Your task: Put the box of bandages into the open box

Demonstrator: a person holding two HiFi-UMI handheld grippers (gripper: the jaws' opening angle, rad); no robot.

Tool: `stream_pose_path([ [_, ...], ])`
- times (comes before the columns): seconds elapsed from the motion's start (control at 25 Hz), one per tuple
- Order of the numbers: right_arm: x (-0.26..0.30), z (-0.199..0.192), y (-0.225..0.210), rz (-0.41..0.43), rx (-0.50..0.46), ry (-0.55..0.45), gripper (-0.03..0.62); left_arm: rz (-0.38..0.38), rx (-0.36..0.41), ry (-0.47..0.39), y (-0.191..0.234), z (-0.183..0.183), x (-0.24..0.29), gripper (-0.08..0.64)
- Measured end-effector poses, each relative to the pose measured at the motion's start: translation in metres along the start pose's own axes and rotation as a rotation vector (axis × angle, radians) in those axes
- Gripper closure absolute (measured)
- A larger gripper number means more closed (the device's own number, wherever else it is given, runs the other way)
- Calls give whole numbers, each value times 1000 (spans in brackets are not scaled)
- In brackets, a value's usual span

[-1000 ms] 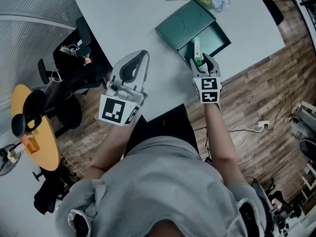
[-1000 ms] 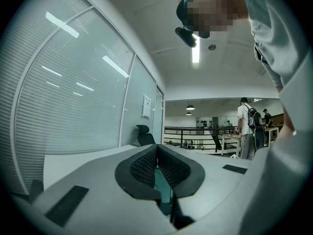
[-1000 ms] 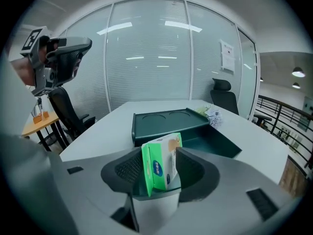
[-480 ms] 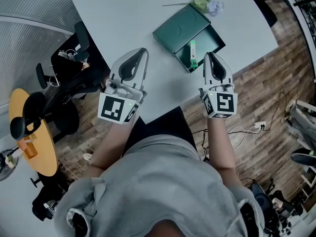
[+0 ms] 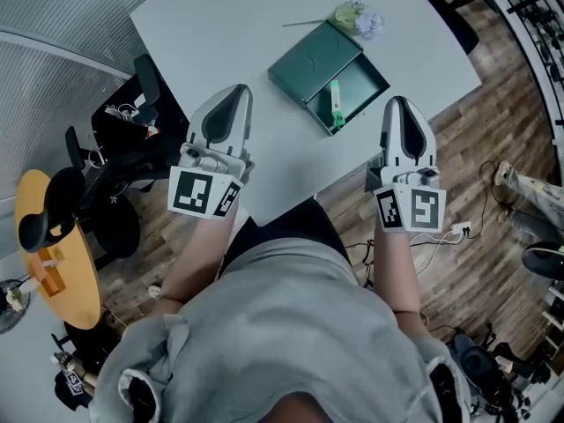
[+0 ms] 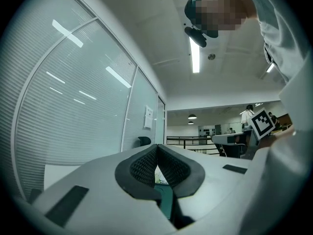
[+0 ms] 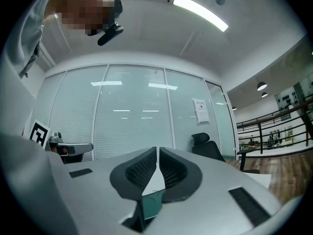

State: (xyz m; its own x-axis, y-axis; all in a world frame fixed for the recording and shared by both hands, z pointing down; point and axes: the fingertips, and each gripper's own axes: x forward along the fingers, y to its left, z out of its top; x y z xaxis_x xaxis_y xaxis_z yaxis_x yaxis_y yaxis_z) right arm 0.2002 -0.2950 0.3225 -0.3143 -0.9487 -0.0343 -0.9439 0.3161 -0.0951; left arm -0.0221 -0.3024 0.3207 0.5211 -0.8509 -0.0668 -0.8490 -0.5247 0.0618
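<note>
The box of bandages [image 5: 335, 106] lies inside the open box [image 5: 374, 76], along the tray's left wall. The tray sits close to the table's [image 5: 220, 25] right edge, and its lid rests beside it toward the far edge, near a small pale bunch [image 5: 357, 16] that may be flowers. The placing looks done, so the step in hand is a clean retreat.

The right gripper [image 5: 401, 104] hangs just off the table's near right edge, jaws clenched together with nothing between them. The left gripper [image 5: 231, 95] is also clenched and empty, over the table's near edge and well apart from the tray. To finish well, both grippers should stay clear of the tray's low walls so nothing gets nudged. It is also worth checking that the bandage box lies flat within the tray; from here I cannot tell whether its near end rides on the rim.

A second ago the right gripper stood right at the tray with its jaws wide and the bandage box at their tips. Half a second ago it had let go and backed to the tray's near side. Now it is farther back and off the table, with its jaws closed. The left gripper has hardly shifted, and the bandage box keeps its place in the tray
</note>
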Motion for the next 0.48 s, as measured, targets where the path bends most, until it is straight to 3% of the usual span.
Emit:
stream_pose_path([
  [0.48, -25, 33, 19, -18, -35, -80, 538, -1, 6, -36, -9, 18, -18, 540],
])
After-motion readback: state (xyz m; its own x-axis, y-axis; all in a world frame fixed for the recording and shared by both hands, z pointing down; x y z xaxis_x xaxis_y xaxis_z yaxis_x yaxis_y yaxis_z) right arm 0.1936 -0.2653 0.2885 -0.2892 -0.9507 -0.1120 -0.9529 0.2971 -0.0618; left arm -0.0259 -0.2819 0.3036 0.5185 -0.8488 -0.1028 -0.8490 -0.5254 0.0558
